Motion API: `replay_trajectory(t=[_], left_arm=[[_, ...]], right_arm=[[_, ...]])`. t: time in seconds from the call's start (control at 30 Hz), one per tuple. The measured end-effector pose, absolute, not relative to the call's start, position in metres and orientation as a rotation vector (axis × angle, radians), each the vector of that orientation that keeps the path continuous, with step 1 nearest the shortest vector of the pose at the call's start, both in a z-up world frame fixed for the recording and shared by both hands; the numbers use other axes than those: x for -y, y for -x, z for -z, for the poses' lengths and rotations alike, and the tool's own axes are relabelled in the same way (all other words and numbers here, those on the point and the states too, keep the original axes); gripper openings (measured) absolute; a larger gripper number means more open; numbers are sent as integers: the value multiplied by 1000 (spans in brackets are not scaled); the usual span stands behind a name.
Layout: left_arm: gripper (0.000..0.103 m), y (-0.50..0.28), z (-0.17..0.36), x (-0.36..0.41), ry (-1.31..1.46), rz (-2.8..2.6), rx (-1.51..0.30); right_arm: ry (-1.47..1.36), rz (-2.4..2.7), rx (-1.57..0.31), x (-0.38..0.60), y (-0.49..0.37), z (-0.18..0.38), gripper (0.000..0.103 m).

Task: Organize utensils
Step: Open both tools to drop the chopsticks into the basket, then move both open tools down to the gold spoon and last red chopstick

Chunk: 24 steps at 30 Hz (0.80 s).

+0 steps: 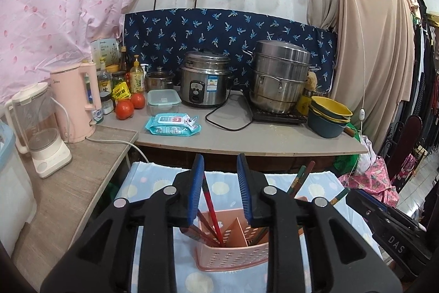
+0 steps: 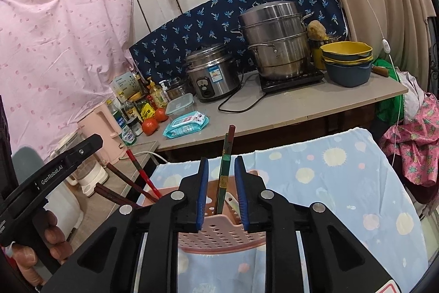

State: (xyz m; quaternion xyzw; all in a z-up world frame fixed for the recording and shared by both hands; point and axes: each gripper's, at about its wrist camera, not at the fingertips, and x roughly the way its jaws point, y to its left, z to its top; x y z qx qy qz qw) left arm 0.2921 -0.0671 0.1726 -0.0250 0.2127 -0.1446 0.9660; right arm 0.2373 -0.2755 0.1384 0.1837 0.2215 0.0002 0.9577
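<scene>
A pink perforated utensil holder (image 1: 233, 251) stands on a blue patterned cloth (image 1: 153, 180); it also shows in the right wrist view (image 2: 219, 232). My left gripper (image 1: 221, 169) is open above its left compartment, where a red chopstick (image 1: 211, 206) and dark brown chopsticks lean. My right gripper (image 2: 221, 169) is open above the right compartment, straddling green and brown chopsticks (image 2: 226, 164) without touching them. The red chopstick (image 2: 142, 172) and brown ones (image 2: 120, 183) lean left in that view.
Behind the cloth is a counter (image 1: 274, 136) with a rice cooker (image 1: 205, 78), steamer pot (image 1: 279, 76), stacked bowls (image 1: 329, 114), wipes pack (image 1: 172, 124), tomatoes, bottles, and a pink kettle (image 1: 76, 103). A blender (image 1: 38, 128) stands on the left. Clothes hang on the right.
</scene>
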Motion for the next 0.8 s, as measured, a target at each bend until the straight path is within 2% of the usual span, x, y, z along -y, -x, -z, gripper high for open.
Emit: replay_trajectory(t=[0.2,0.27,0.8], left_arm=[[25,-273,-164,63,53,295,-453],[31,-261,-156,59,53,299,-470],[34,-162,-46,39,21,297,-728]], right_arm=[[-353,-16,-478,267,-216,-131,21],[-337,-17,-496,263,-205,-124,22],[-213,-65,-840,215,-86,0,24]])
